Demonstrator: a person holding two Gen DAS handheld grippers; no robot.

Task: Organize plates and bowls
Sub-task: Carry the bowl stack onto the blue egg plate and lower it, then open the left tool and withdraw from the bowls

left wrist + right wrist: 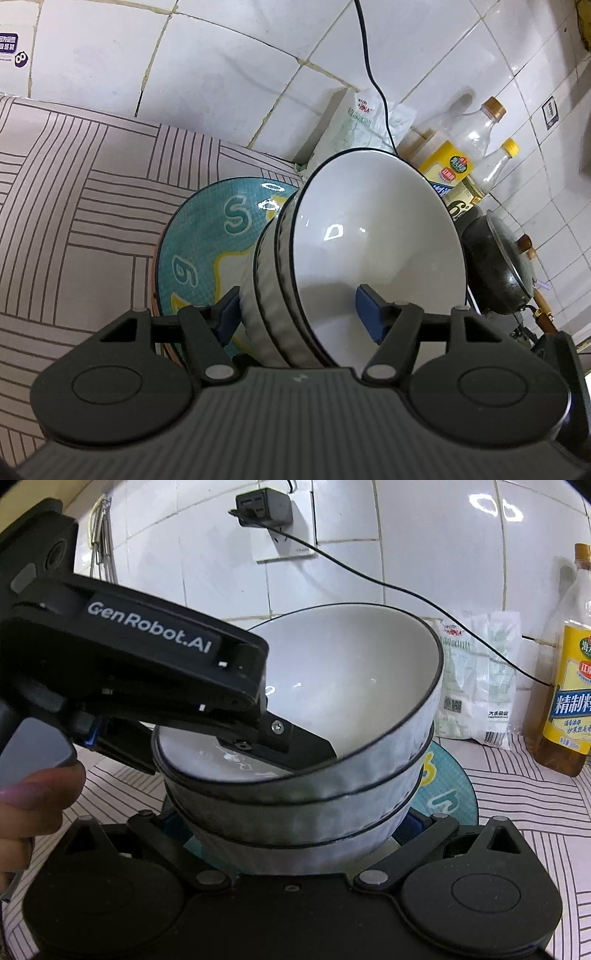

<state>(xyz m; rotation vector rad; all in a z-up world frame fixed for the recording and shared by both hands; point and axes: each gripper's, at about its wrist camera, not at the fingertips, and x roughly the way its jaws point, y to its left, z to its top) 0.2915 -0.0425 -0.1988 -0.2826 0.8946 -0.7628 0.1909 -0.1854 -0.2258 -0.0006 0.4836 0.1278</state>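
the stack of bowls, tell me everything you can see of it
The stack of bowls is three nested bowls, glossy white inside, mottled grey-white outside with thin dark rims; they look ceramic. It stands on a teal plate with yellow and white markings, on the striped counter. The top bowl is empty. The left gripper straddles the rims, one finger inside the top bowl, one outside. The right gripper straddles the stack's base; actual contact is unclear.

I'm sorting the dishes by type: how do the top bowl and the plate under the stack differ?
The top bowl is deep and plain white inside with a dark rim; the plate is shallow, teal, patterned with letters and numbers. The bowl sits nested on other bowls; the plate lies on the counter beneath them. Both are round and empty of food.
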